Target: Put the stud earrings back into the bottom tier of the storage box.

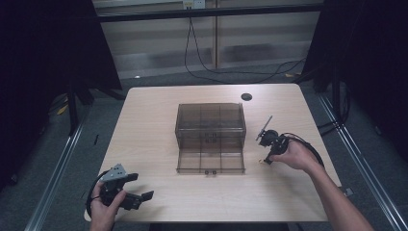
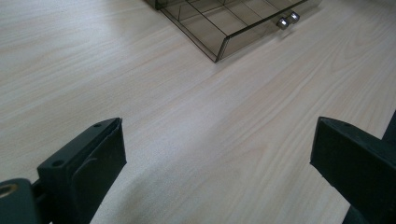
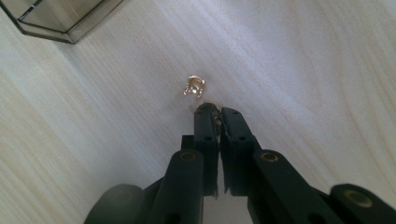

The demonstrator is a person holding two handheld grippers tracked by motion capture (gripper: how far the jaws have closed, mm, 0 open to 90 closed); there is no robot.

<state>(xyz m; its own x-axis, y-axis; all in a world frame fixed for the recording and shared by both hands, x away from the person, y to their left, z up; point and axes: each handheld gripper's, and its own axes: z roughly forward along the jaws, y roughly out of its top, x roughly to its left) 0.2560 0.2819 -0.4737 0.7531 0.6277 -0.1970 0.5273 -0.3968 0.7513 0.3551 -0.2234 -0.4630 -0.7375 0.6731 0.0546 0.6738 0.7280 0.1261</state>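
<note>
Fingers of the right gripper point(image 3: 217, 112) are pinching a small gold metal piece point(image 3: 208, 108) at centre frame, on the pale wooden counter point(image 3: 299, 60); lifting straight up should avoid nudging the second gold piece point(image 3: 194, 87) just above. Left gripper point(image 2: 217, 154) is resting spread at lower left.

Bare table point(image 1: 144, 125) lies open all around; only the drawer box point(image 1: 210, 126) blocks the middle.

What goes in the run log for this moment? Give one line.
right tongs: shut on gold piece | second gold piece: loose on table | left tongs: open | drawer: open
</note>
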